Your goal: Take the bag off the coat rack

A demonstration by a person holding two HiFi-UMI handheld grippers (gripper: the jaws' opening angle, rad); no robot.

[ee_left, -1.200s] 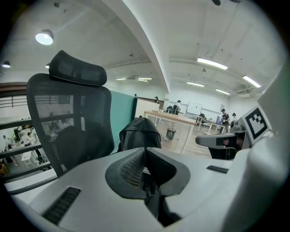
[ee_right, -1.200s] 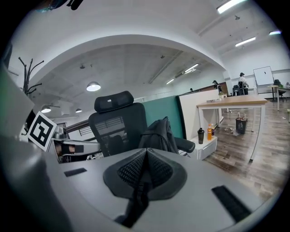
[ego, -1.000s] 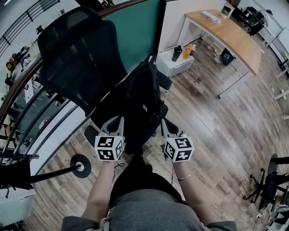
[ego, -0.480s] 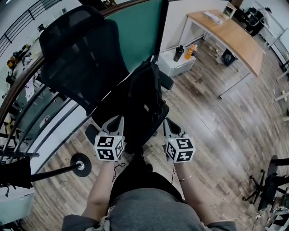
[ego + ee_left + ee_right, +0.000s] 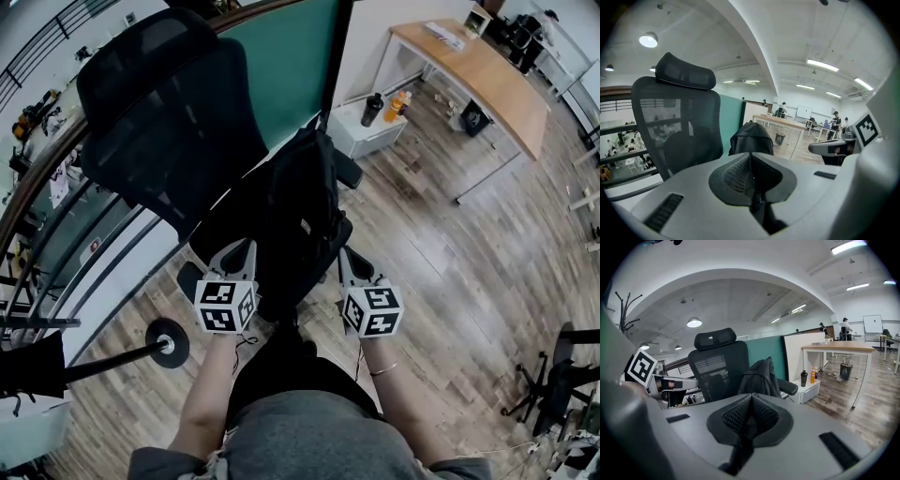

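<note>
A black bag (image 5: 300, 202) sits upright on the seat of a black mesh office chair (image 5: 159, 112), leaning towards the backrest. It shows in the left gripper view (image 5: 751, 139) and in the right gripper view (image 5: 759, 377) just beyond the jaws. My left gripper (image 5: 244, 247) is shut and empty, at the seat's front left, short of the bag. On the other side my right gripper (image 5: 345, 255) is also shut with nothing in it, beside the bag's lower right. Branches of a coat rack (image 5: 623, 310) rise at the far left of the right gripper view.
A black pole on a round base (image 5: 169, 342) stands on the wooden floor at lower left. A low white cabinet (image 5: 361, 141) carries a dark bottle (image 5: 371, 110) and an orange one (image 5: 396, 105). A wooden desk (image 5: 478, 70) is at upper right, a railing (image 5: 56, 234) at left.
</note>
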